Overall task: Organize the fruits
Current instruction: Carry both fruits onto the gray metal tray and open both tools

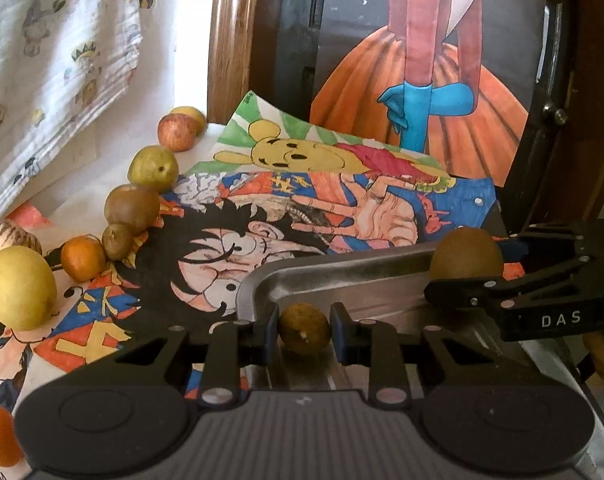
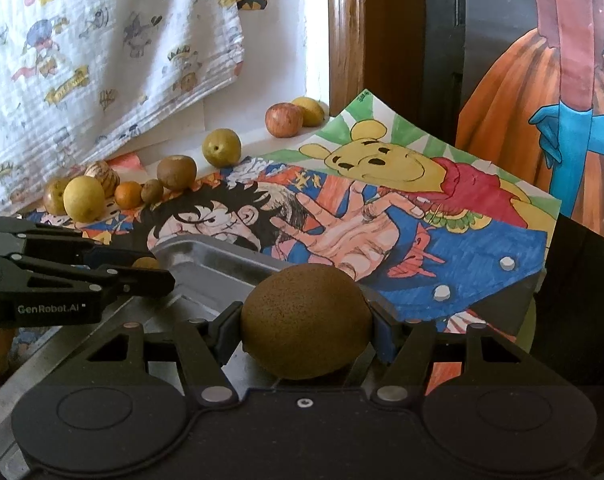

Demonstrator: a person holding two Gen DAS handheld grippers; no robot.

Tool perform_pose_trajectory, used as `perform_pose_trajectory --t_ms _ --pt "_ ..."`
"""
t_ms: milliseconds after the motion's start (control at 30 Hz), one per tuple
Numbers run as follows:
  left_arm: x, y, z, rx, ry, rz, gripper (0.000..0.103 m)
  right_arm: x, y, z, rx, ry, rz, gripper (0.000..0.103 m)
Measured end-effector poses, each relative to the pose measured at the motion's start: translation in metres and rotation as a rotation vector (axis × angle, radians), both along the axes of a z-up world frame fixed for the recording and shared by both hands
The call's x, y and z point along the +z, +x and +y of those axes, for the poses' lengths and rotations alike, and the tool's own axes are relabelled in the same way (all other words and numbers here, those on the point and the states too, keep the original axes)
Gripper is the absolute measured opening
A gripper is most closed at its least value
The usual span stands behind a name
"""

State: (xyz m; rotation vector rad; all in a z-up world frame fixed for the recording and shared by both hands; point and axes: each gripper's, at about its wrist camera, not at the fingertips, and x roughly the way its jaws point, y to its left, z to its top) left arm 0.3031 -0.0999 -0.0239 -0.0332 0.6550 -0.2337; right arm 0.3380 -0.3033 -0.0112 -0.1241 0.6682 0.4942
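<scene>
Kiwi [image 2: 306,322] long axis crosswise — clamped in right hand-held gripper [image 2: 306,330]; left hand-held gripper [image 1: 304,330] pinches small fruit [image 1: 304,331] over tray [image 1: 342,276].

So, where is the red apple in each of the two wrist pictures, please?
Left wrist view: the red apple lies upper left, at the far end of the fruit row, in front of a yellow fruit.
Right wrist view: the red apple lies above the middle, a little left, beside the same yellow fruit.
Shared landmark: the yellow bear drawing, just right of the apple.
</scene>
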Motion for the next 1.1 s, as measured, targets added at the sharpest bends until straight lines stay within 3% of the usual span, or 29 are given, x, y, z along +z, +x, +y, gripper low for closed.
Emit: perform_pose_trajectory --t_ms 400,467,500,667,933,1100 --pt "0.005 -0.005 0.003 0.013 -0.012 0.009 0.033 0.002 -0.009 -0.001 -0.001 0.011 -0.013 0.07" --pt "0.009 -0.01 0.004 0.019 -0.03 0.001 0.051 0.008 -0.013 -0.004 0.0 0.008 -0.031 0.072" --pt "0.011 -0.013 0.004 0.036 -0.033 -0.005 0.068 0.011 -0.016 -0.005 -0.001 0.006 -0.038 0.072" --pt "0.025 -0.025 0.008 0.08 -0.058 -0.032 0.075 0.025 -0.032 -0.01 -0.008 0.008 -0.068 0.077" --pt "0.048 -0.067 0.017 0.141 -0.086 -0.072 0.101 0.058 -0.08 -0.02 -0.021 0.02 -0.121 0.09" --pt "0.06 -0.104 0.02 0.145 -0.084 -0.079 0.102 0.071 -0.119 -0.026 -0.031 0.02 -0.125 0.097"
